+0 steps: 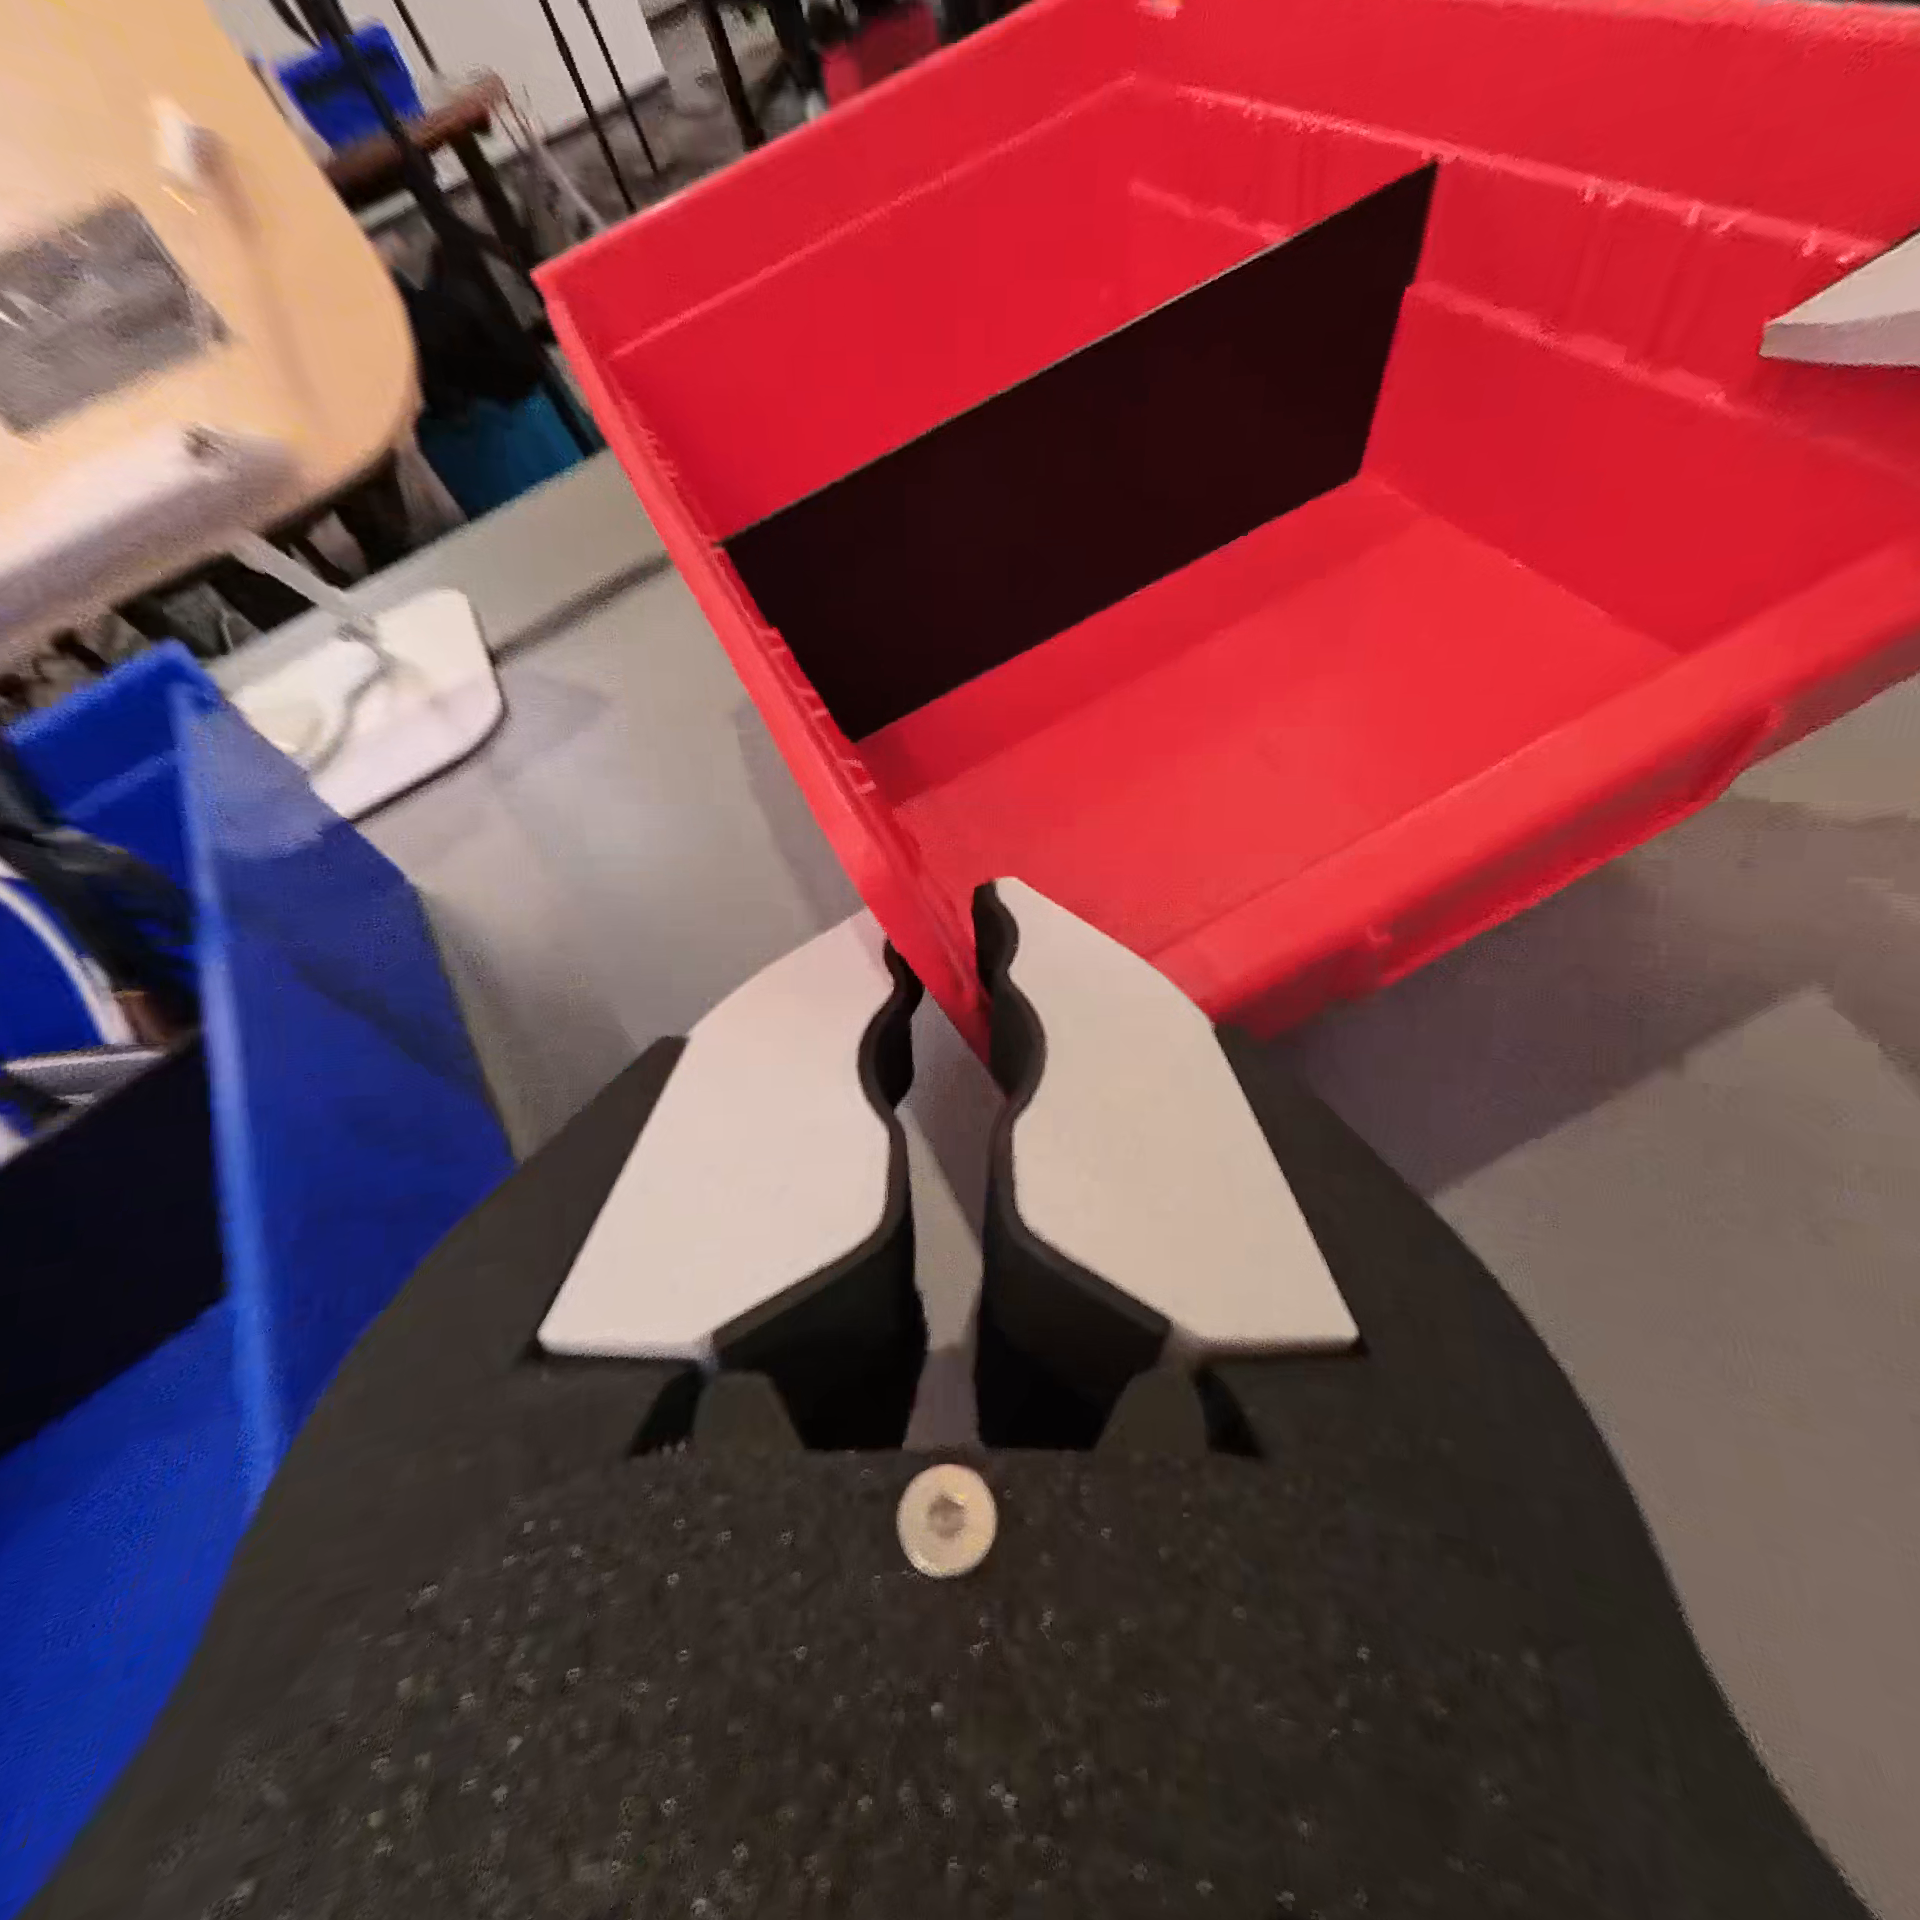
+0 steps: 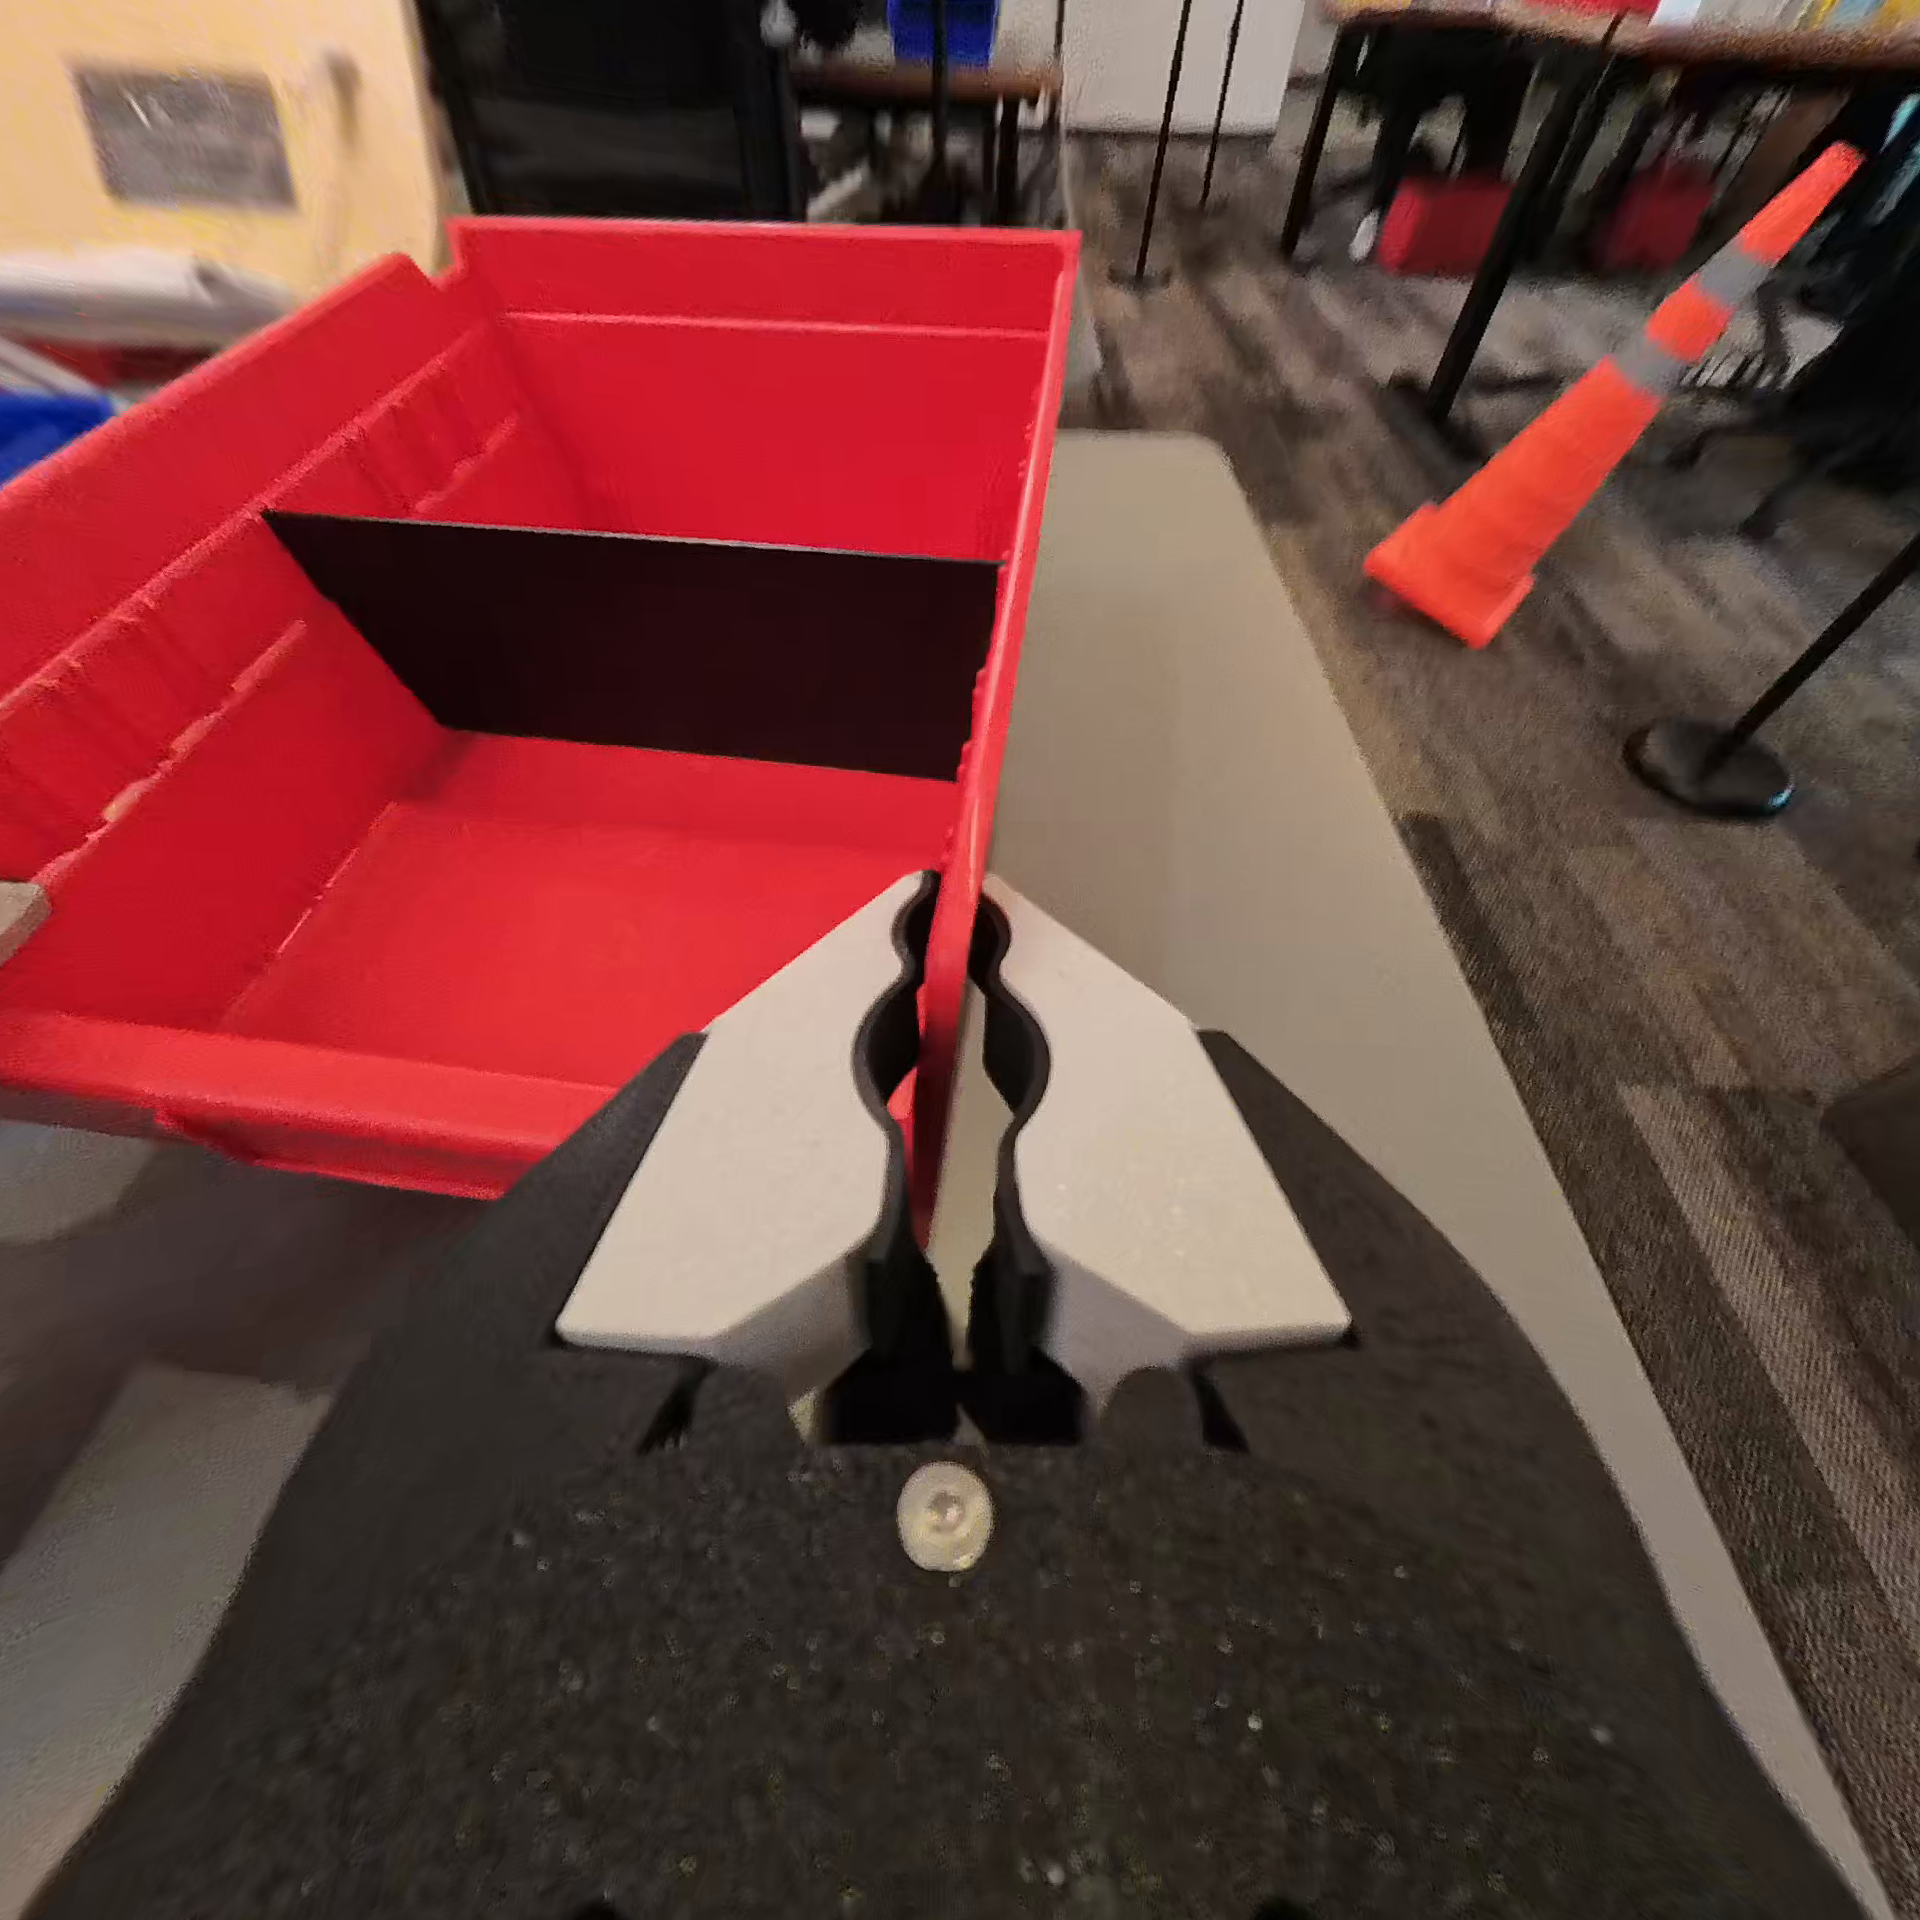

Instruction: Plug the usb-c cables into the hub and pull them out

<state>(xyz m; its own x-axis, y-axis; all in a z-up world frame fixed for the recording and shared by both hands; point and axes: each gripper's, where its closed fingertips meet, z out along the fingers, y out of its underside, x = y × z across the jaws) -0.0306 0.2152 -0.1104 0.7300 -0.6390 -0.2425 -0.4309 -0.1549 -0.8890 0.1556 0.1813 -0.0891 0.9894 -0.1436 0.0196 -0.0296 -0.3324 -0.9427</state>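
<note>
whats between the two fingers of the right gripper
The red bin's right side wall runs between the fingers of the right gripper, seen in the right wrist view; the jaws are closed on it.

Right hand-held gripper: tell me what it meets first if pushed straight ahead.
The right hand-held gripper already straddles the red bin side wall; sliding on, it likely reaches the black divider edge first.

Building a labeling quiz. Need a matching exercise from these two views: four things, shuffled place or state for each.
Things:
1. red bin
2. black divider
3. orange cone
4. blue bin

Descriptions:
A. on the carpet, right of the table
B. left of the left tool
C. side walls clamped by both tools
D. standing across the red bin's inside

Pairs: 1-C, 2-D, 3-A, 4-B
</note>
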